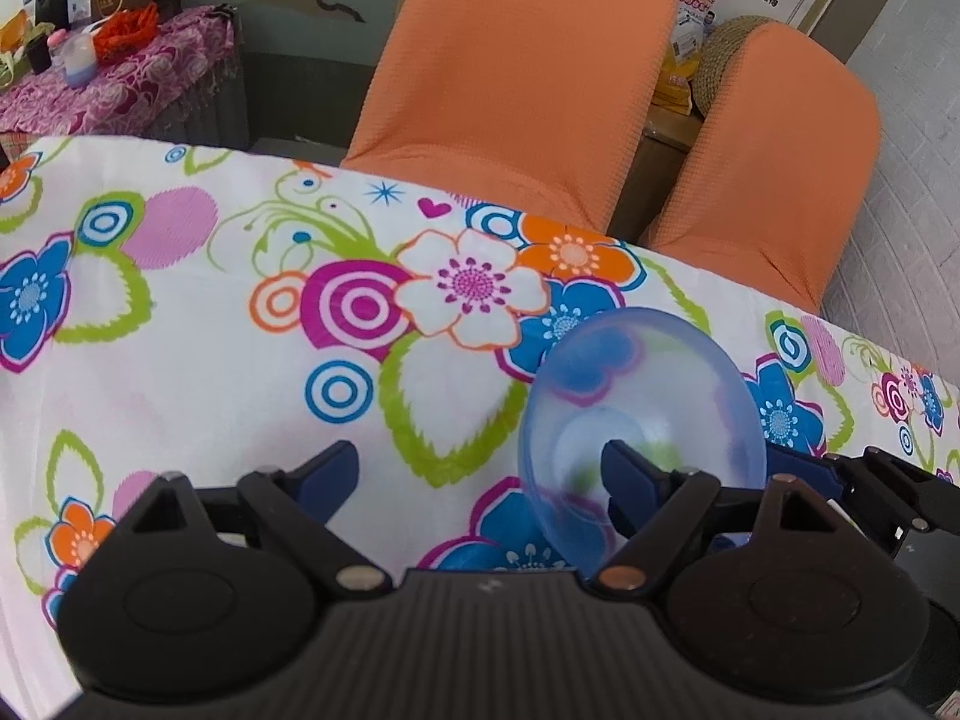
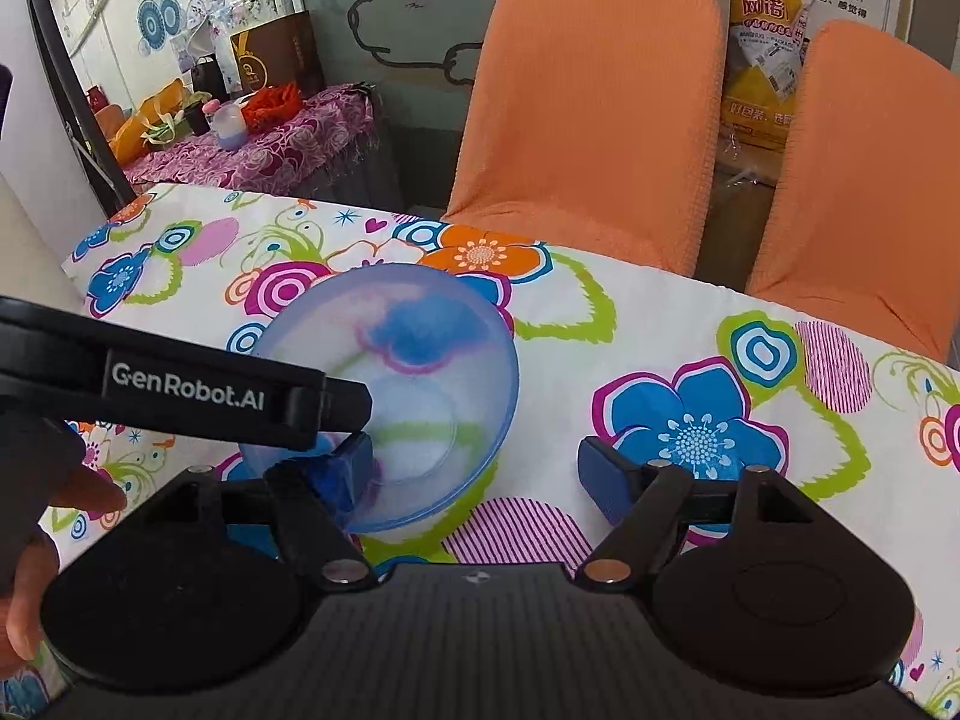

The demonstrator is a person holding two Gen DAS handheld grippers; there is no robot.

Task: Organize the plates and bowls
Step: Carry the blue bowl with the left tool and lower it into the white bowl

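Note:
A translucent blue bowl (image 1: 642,396) stands tilted on the floral tablecloth (image 1: 180,360), its opening turned toward the cameras. My left gripper (image 1: 480,468) is open wide, and its right fingertip (image 1: 624,468) reaches inside the bowl near the bottom. In the right wrist view the same bowl (image 2: 408,372) sits at centre left, with a black finger of the left gripper (image 2: 336,402) coming in over its rim. My right gripper (image 2: 477,474) is also open. Its left pad (image 2: 345,471) shows through the bowl's wall, on the outside. Nothing lies between either gripper's own fingers.
Two orange-covered chairs (image 2: 594,120) stand against the table's far edge. A side table with a purple cloth (image 2: 270,144) and clutter is at the back left. A hand (image 2: 66,498) holds the left gripper at the left edge. Bare cloth (image 2: 690,330) lies right of the bowl.

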